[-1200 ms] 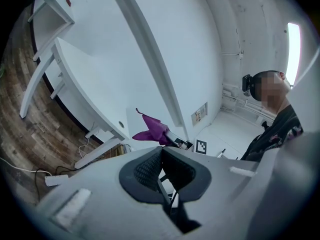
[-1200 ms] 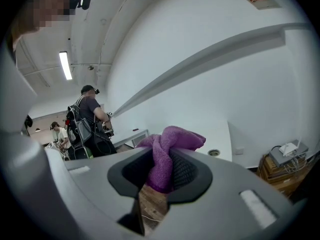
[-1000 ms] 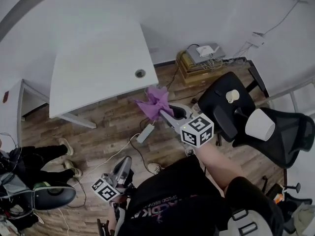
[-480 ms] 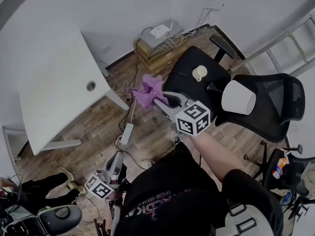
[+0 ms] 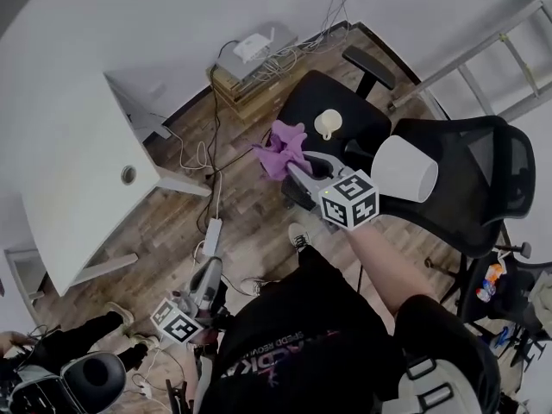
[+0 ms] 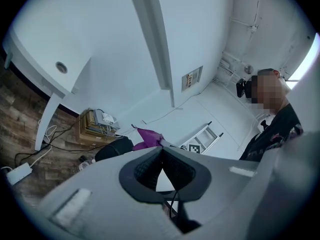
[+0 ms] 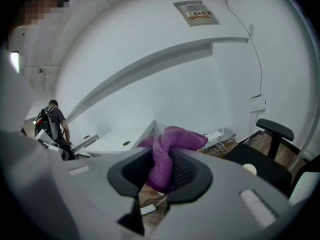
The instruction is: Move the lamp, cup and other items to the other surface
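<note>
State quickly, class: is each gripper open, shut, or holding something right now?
Left gripper: shut, empty.
Right gripper: shut on the purple cloth.

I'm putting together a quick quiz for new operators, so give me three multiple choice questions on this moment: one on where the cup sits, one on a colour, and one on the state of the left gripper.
1. Where is the cup?
A) on the black chair seat
B) on the white table
C) on the floor

2. What colour is the cloth in the right gripper?
A) green
B) purple
C) yellow

3. How do the jaws of the left gripper stand?
A) clamped on a cable
B) wide apart
C) together, nothing between them

Answers:
1 A: the head view shows the cup standing on the seat.
2 B: the right gripper view shows purple fabric bunched between the pads.
3 C: the left gripper view shows the pads meeting at the tips, with nothing between them.
</note>
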